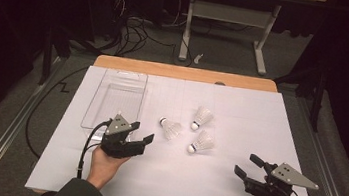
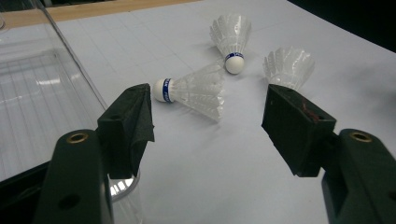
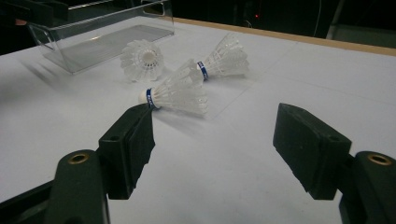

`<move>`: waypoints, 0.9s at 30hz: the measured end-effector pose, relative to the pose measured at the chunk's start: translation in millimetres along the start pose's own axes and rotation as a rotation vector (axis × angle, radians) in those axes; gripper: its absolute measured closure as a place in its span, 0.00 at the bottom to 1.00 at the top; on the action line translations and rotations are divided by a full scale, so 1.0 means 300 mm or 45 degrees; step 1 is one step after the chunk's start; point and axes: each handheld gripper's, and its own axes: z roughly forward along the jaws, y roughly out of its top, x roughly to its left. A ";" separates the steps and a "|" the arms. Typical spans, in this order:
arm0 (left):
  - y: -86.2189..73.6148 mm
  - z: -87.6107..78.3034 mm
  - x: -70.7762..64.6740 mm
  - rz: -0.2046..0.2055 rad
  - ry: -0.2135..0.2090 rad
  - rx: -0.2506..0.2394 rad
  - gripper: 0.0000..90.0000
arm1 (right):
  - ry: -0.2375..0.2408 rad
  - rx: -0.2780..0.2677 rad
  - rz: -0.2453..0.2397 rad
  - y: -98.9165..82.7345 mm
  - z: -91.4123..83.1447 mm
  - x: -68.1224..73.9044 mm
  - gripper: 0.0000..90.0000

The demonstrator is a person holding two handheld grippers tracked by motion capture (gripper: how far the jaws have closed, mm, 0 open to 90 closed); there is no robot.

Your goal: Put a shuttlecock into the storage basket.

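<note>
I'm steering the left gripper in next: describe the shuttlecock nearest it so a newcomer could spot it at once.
Start at the clear plastic tray on the table's left. Just right of its near end lie three white shuttlecocks; take the leftmost shuttlecock, in front of the open left gripper. Alone of the three, its cork points back toward the tray.

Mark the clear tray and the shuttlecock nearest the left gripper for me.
clear tray (image 1: 95, 99), high view, on its left wall.
nearest shuttlecock (image 2: 198, 89), left gripper view, on its feather skirt.
left gripper (image 1: 141, 136), high view, midway between its fingertips.
</note>
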 end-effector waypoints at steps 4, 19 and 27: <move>0.012 0.010 -0.002 0.007 0.000 0.002 0.38 | 0.000 0.002 -0.002 0.000 0.000 0.000 0.33; 0.046 0.056 -0.010 0.024 0.002 0.015 0.39 | -0.011 0.009 0.012 -0.002 0.000 -0.005 0.33; 0.057 0.073 -0.011 0.020 0.004 0.016 0.39 | -0.010 0.009 0.011 -0.002 0.000 -0.005 0.33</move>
